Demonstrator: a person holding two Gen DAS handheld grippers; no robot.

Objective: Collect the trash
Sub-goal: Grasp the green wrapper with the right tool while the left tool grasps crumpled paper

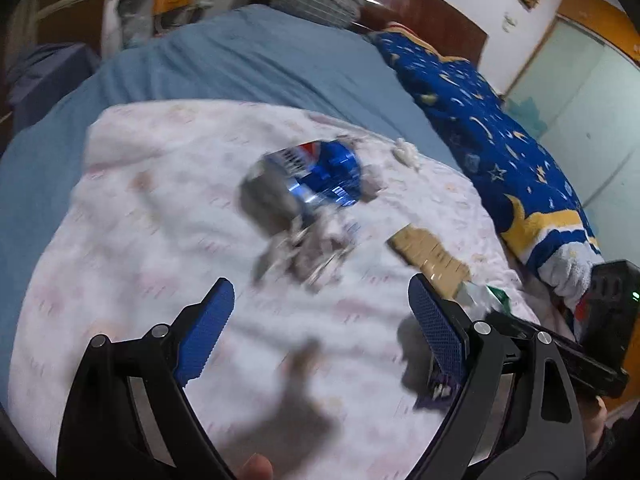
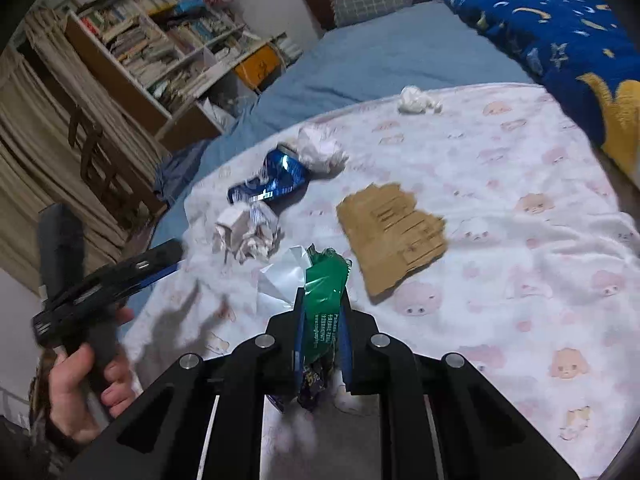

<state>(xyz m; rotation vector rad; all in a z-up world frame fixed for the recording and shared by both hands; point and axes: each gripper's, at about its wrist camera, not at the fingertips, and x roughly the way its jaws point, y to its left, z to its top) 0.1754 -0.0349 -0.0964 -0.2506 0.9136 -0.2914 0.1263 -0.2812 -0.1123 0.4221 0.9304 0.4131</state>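
Green wrapper (image 2: 322,280) pinched in the right hand-held gripper (image 2: 322,300), left hand-held gripper (image 1: 320,304) spread wide above the bed (image 1: 256,60), crushed can (image 1: 320,172) lying ahead

Both wrist cameras are looking down close over the bed (image 1: 248,64), sharing the crushed can (image 1: 316,176) and cardboard (image 2: 394,232).

Green wrapper (image 2: 322,280) pinched upright – crushed blue can (image 2: 272,180), cardboard scrap (image 2: 394,228) lying flat

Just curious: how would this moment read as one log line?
right gripper: shut on wrapper | left gripper: open, empty | can, cardboard: on bed
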